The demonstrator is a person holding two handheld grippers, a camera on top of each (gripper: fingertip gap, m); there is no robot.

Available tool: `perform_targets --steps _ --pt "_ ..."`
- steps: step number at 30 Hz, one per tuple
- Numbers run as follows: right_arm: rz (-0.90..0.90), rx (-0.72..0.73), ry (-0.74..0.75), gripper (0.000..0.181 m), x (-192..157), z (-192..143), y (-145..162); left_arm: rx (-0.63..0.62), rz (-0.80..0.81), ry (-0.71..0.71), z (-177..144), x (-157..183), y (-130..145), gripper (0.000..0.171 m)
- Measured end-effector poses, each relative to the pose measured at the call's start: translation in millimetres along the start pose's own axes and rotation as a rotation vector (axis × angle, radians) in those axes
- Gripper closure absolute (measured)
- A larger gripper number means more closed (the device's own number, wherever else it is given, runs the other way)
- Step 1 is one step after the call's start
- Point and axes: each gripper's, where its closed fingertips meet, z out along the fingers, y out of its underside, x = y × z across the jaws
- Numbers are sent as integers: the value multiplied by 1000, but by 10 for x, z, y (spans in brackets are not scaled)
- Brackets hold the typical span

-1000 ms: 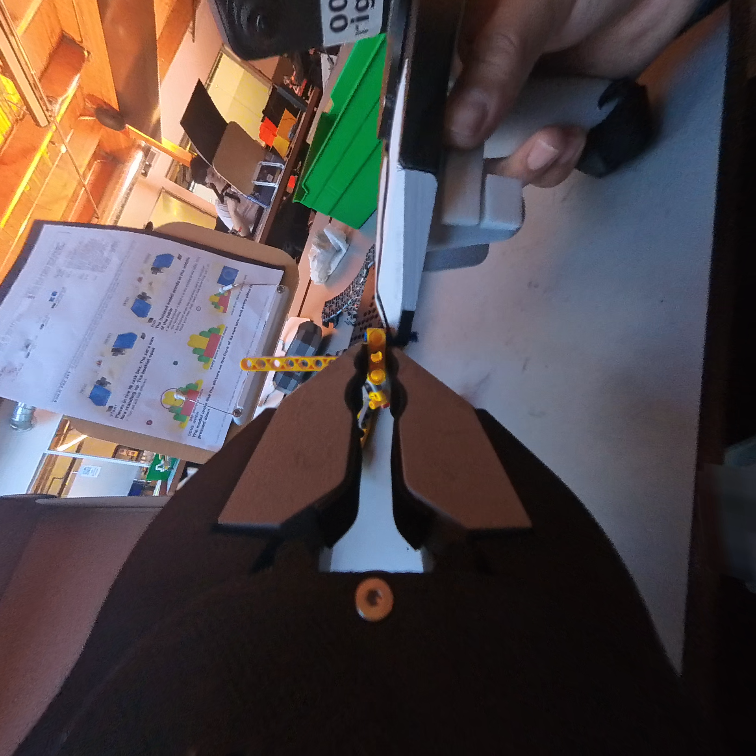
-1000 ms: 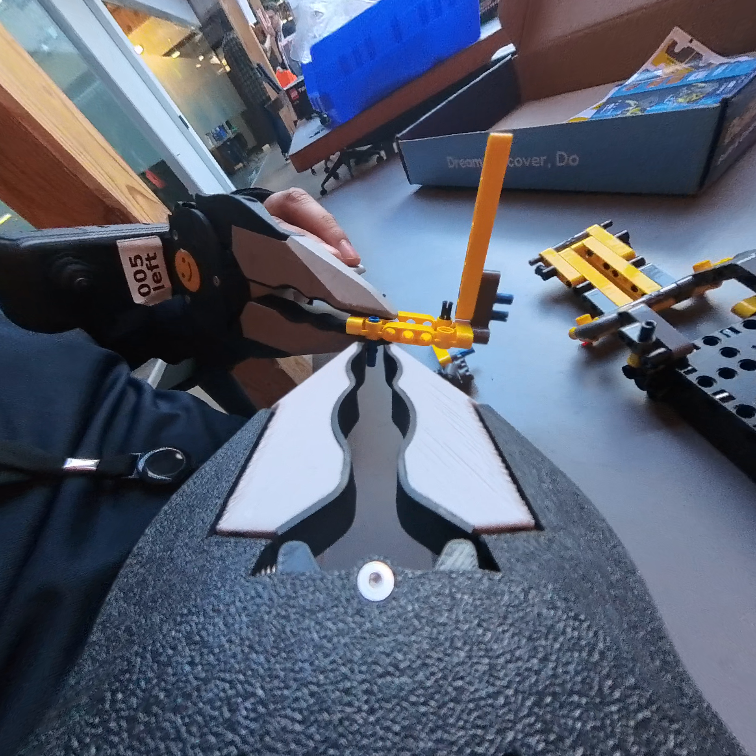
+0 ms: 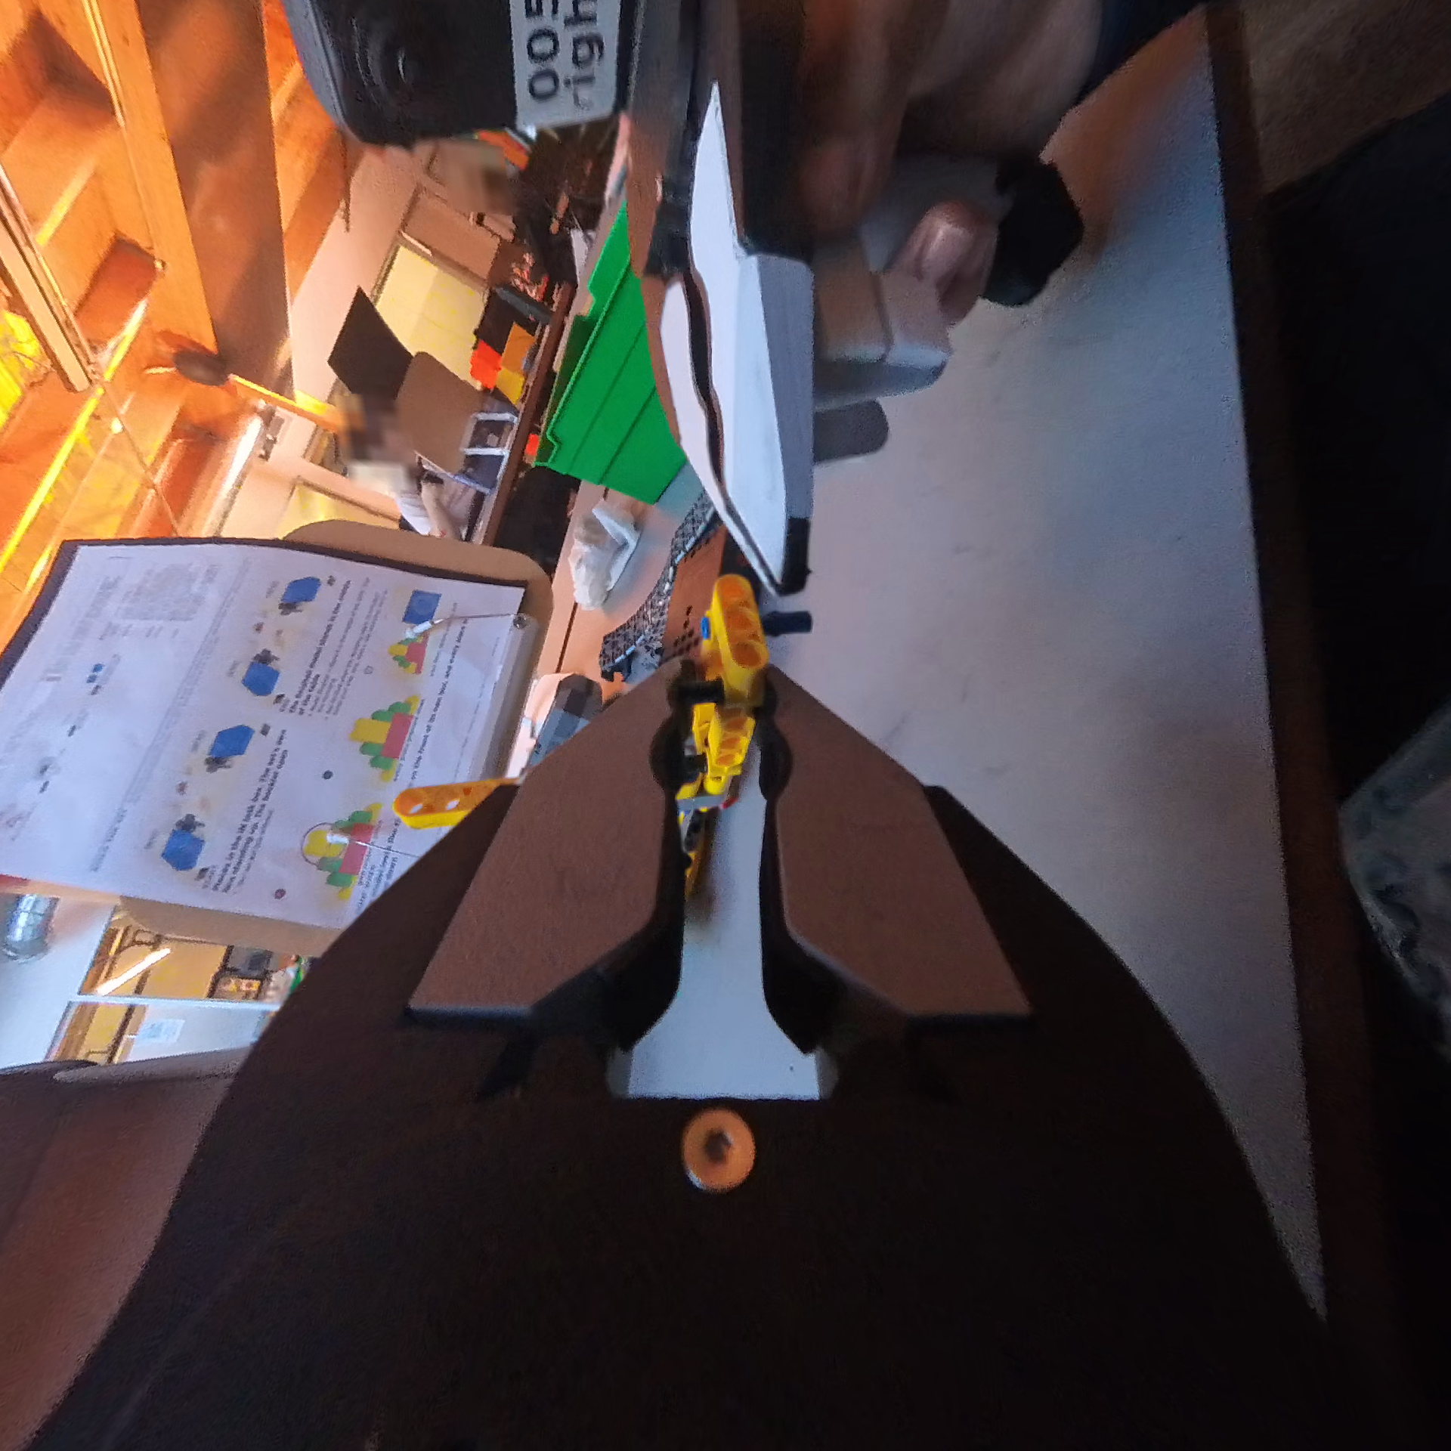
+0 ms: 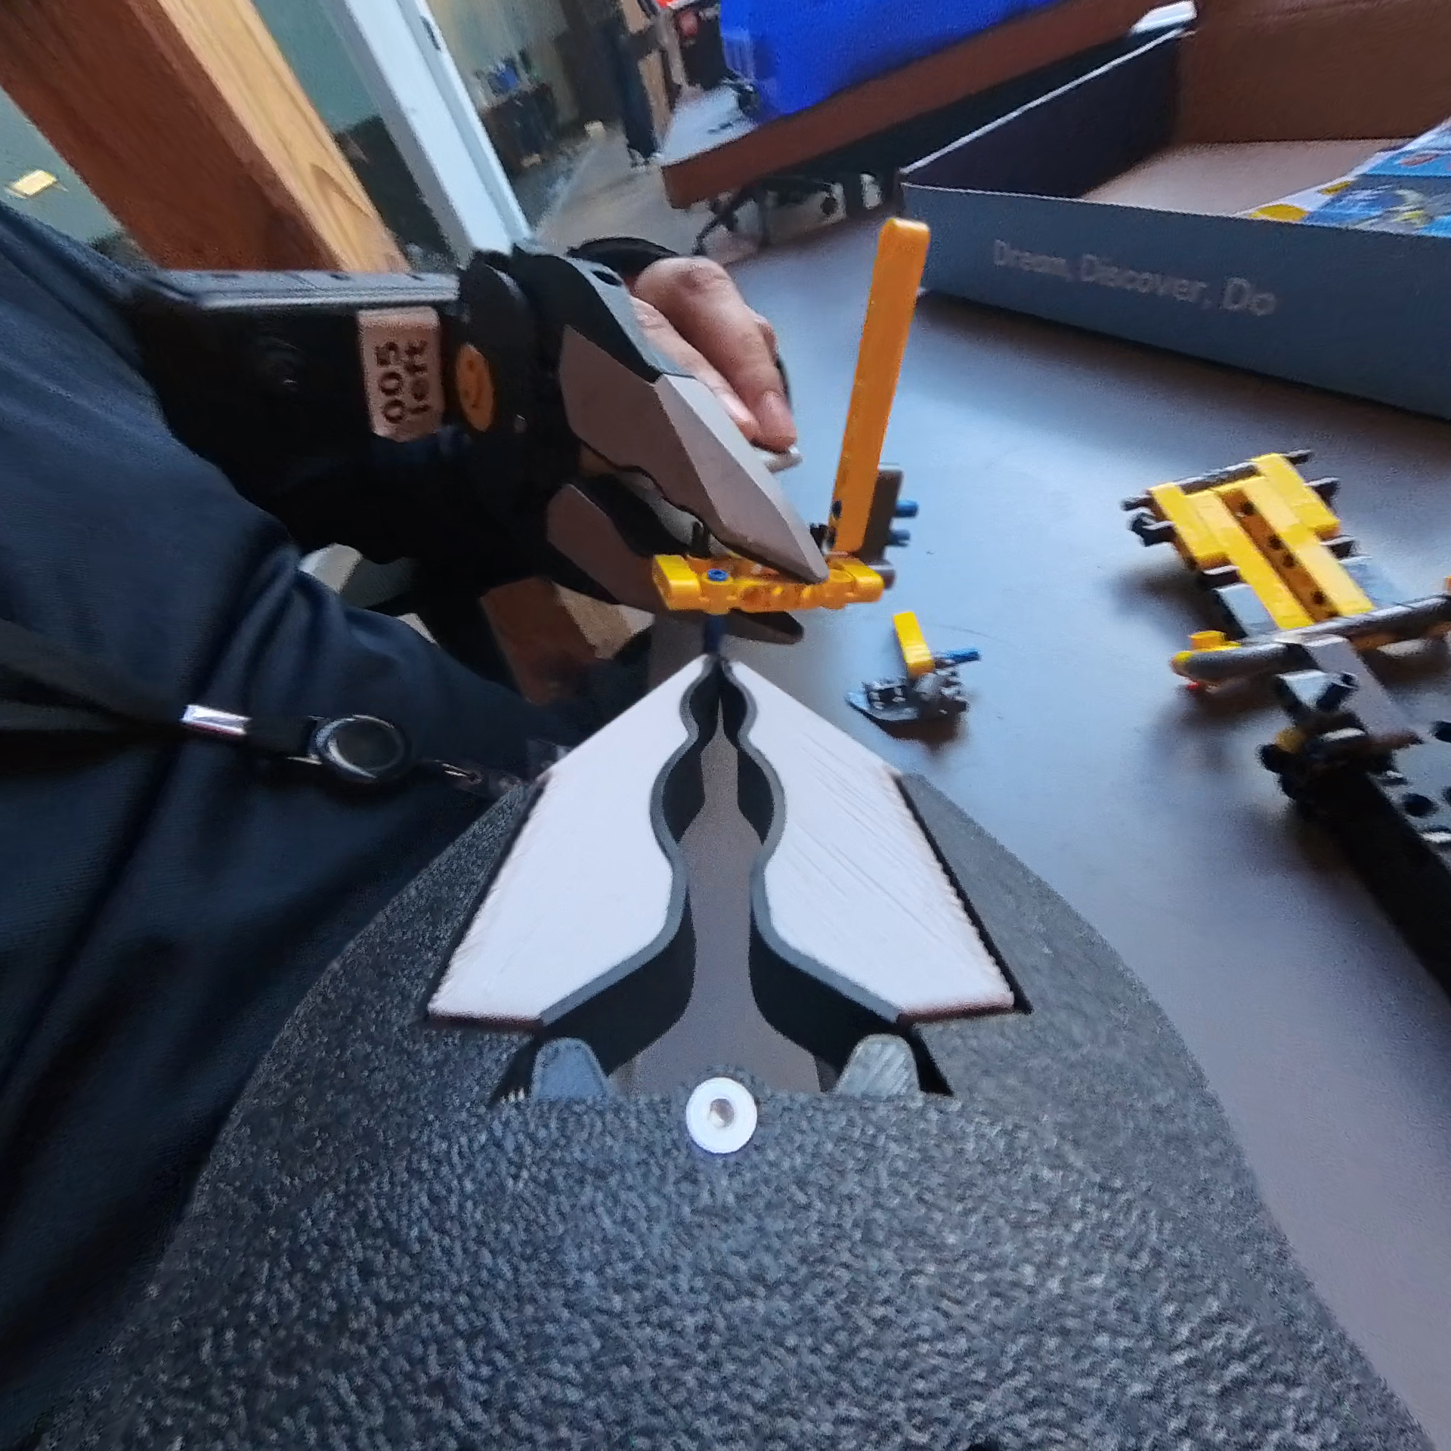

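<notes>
My left gripper (image 3: 718, 691) is shut on a yellow beam assembly (image 3: 734, 636), held above the table. In the right wrist view this gripper (image 4: 809, 569) clamps the flat yellow beam (image 4: 754, 589). A long yellow beam (image 4: 875, 377) stands upright from the flat beam's far end. My right gripper (image 4: 718, 663) is shut, tips just below the flat beam, with a small dark pin (image 4: 713, 637) between them. In the left wrist view the right gripper (image 3: 789, 577) comes from above, with the pin (image 3: 789, 622) at its tip. A hand (image 4: 707, 345) holds the left gripper.
A yellow and black partial build (image 4: 1272, 550) and a black holed plate (image 4: 1398, 824) lie on the table (image 4: 1099, 1021) at the right. Small loose pieces (image 4: 915, 675) lie ahead. An open box (image 4: 1178, 314) stands behind. An instruction sheet (image 3: 259, 707) and green bins (image 3: 620, 392) stand beyond. Less than 4 cm separates the two grippers' tips.
The left gripper has tilted and now sits farther along the yellow beam, whose free end sticks out more. The right gripper's fingers have closed tighter and sit slightly below the beam.
</notes>
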Motion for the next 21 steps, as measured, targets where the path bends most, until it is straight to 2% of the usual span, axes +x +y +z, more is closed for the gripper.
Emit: perform_targets --steps 4,6,11,13,21 --pt "-18 20 38 181 17 -25 -70 -65 -63 3 43 -31 73 160" --pt "-15 -4 33 173 -5 16 -38 -60 -88 2 50 -35 49 160" --pt "26 -2 78 173 74 90 -8 -80 -90 15 73 19 24 160" --pt "40 12 36 180 27 83 -17 -37 -109 13 68 24 -7 160" --pt "143 103 -110 180 -81 -2 -130 12 -162 22 36 3 -10 158"
